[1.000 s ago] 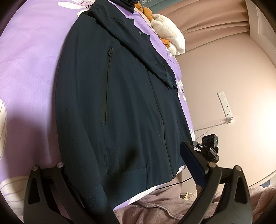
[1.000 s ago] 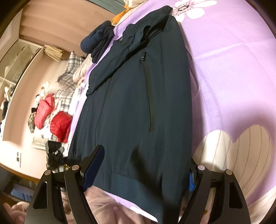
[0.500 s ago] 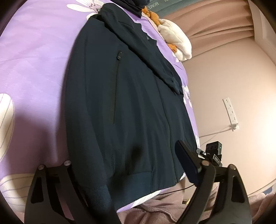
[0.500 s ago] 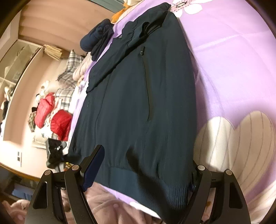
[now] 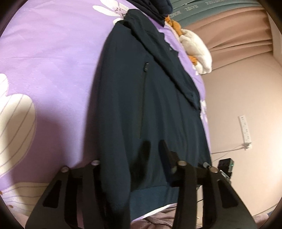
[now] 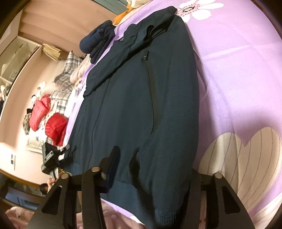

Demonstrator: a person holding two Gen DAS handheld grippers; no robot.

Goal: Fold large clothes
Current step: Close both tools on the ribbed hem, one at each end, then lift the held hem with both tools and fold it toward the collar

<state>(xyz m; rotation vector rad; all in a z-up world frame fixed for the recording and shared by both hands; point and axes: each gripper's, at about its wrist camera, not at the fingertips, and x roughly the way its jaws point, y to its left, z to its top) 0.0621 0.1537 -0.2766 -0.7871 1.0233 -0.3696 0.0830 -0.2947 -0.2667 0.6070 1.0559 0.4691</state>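
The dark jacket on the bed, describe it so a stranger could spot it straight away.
On the purple floral bedsheet lies a long dark navy zip-up jacket, spread flat with its ribbed hem toward the camera. Unlike the bundled dark navy garment near its collar, it is laid out full length, with a black zipped chest pocket.

Unreadable mirrored lettering on headboard (image 5: pixel 202 7)

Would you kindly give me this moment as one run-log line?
phase: grasp hem | left gripper: closing on jacket sleeve side | right gripper: closing on jacket hem | jacket: flat on purple bedspread
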